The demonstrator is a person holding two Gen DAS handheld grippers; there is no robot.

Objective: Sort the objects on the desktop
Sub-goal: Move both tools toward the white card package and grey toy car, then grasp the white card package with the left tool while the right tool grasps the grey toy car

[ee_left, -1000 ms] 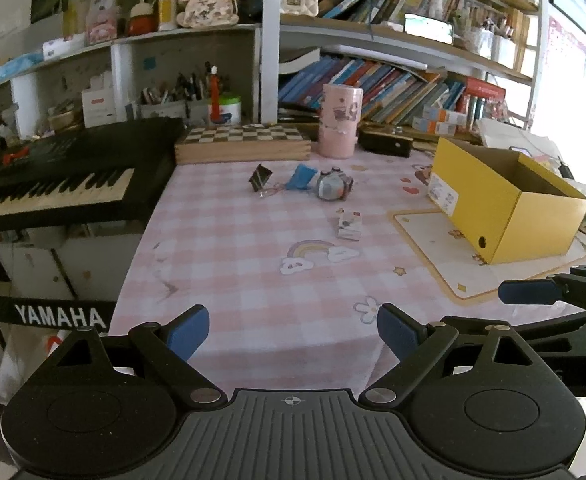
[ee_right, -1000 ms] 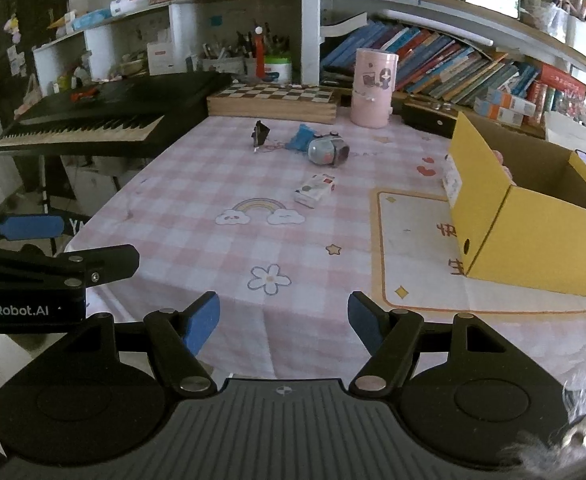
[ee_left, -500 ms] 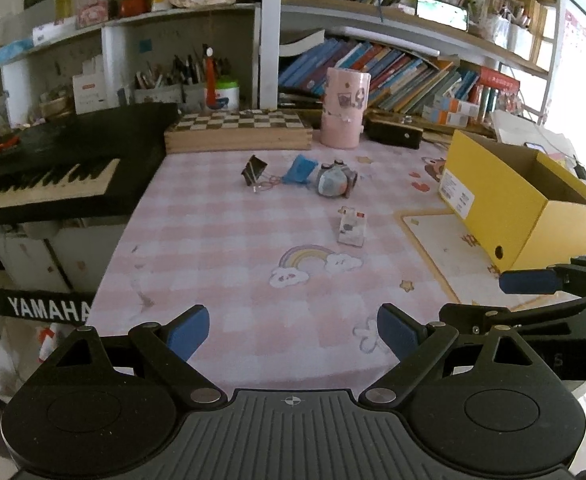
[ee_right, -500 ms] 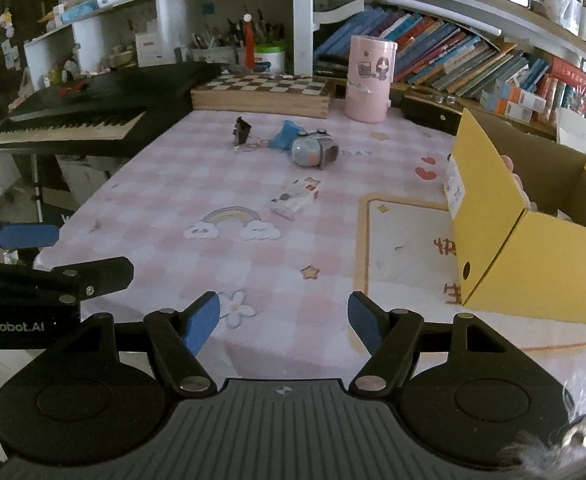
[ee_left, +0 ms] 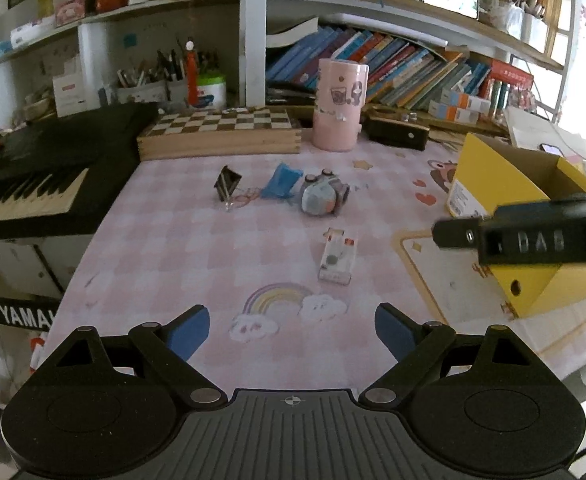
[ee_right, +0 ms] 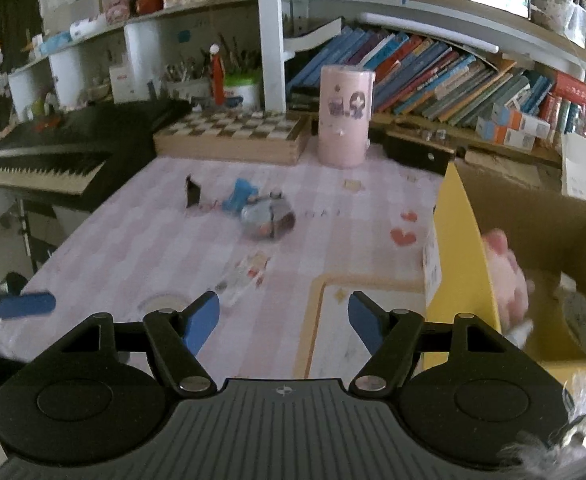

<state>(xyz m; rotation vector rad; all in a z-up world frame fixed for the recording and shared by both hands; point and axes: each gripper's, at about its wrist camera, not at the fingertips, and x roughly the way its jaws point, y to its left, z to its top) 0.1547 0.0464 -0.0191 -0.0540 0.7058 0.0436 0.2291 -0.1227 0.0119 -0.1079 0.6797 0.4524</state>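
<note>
Far left there's a black keyboard [ee_left: 25,184], then a wooden chessboard box [ee_left: 221,134] and a pink canister [ee_left: 339,106] along the far edge. On the pink checked tablecloth [ee_left: 165,248], going left to right: black binder clip [ee_left: 227,180], blue scrap [ee_left: 281,180], little grey camera-looking thing [ee_left: 323,196], and nearer, a small white packet [ee_left: 337,258]. The left gripper [ee_left: 291,330] is empty with jaws closing slightly, the right gripper [ee_right: 280,320] is open and empty just left of the yellow box [ee_right: 465,280], nothing blocking the packet.
</note>
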